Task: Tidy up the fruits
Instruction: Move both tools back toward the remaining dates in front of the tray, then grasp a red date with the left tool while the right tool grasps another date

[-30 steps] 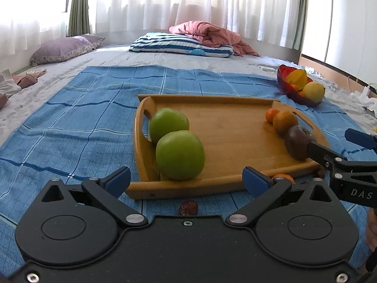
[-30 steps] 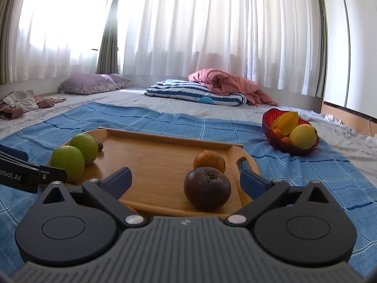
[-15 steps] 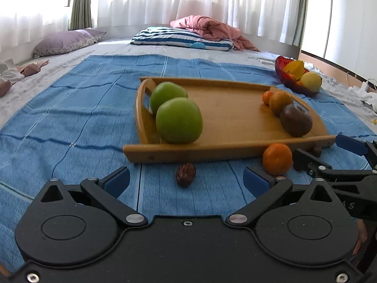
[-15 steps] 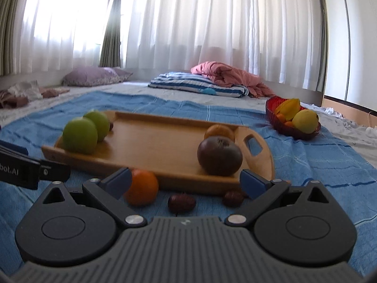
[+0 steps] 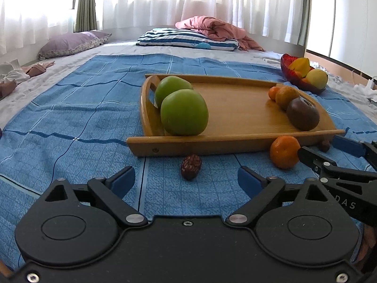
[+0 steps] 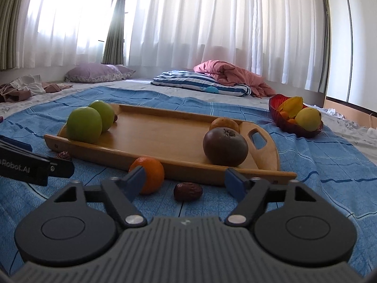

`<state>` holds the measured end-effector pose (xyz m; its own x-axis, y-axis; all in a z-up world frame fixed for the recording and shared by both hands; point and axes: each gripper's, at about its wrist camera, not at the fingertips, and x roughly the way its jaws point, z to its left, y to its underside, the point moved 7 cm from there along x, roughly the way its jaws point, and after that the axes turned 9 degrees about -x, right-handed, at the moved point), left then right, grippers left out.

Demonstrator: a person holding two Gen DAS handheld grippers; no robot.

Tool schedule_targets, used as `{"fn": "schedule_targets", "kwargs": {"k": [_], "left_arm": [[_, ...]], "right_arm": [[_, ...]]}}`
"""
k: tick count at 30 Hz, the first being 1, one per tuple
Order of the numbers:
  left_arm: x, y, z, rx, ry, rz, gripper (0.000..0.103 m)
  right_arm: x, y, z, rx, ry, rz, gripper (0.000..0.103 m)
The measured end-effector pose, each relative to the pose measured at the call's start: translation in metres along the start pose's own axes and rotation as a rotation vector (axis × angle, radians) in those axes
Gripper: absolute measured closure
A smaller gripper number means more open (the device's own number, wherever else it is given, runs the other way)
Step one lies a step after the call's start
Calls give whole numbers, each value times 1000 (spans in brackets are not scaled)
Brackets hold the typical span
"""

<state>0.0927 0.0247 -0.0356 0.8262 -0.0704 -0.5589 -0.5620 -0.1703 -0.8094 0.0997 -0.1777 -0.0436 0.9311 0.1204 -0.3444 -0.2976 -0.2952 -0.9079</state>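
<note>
Wooden tray [image 5: 235, 141] sits on a blue checked cloth [image 5: 70, 122] spread over a bed. On the tray, left end: two green apples [image 5: 184, 112], touching, one behind the other. On the tray, right end: a dark brown round fruit [image 5: 302, 114] nearest, an orange-brown fruit [image 5: 287, 97] touching it behind, and a small orange fruit [image 5: 273, 93] farther back. Off the tray, on the cloth just in front of its near edge: a tangerine [image 5: 284, 152] toward the right, a wrinkled dried date [image 5: 190, 167] toward the middle, and another small dark date [image 5: 324, 145] near the tray's right corner. Left gripper [image 5: 186, 180]: jaws apart and just been closing, blue pads to either side of the middle date without touching it. Right gripper [image 6: 185, 180]: jaws apart and just been closing; in its own view a date [image 6: 188, 191] lies on the cloth between the pads, untouched, and the tangerine [image 6: 148, 174] sits just behind the left pad; contact there cannot be told. Seen from the left wrist, the right gripper's fingers [image 5: 315, 160] reach in from the right, just beside the tangerine. Far right on the bed: a red bowl [image 6: 278, 118] holding yellow and orange fruit. Far end: striped pillow [image 6: 200, 82], pink blanket [image 6: 231, 73], purple pillow [image 6: 94, 72], white curtains [image 6: 212, 23].
</note>
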Motion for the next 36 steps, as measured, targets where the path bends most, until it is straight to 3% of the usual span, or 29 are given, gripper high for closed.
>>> {"fn": "schedule_targets", "kwargs": {"k": [3,12,23,36], "left_arm": [[1,1,-4,12,19,20,32],[4,3,-11,33,22,22,50],[8,1,-10,16,11,22,62],[15,0,-10,0,13,33,71]], "right_arm": [[-1,3,-1,15,-4,5,33],[0,5,0,13,0,18,47],[10,10,-7,57,-1,81,65],[15,12,-3,40,-12,108,68]]}}
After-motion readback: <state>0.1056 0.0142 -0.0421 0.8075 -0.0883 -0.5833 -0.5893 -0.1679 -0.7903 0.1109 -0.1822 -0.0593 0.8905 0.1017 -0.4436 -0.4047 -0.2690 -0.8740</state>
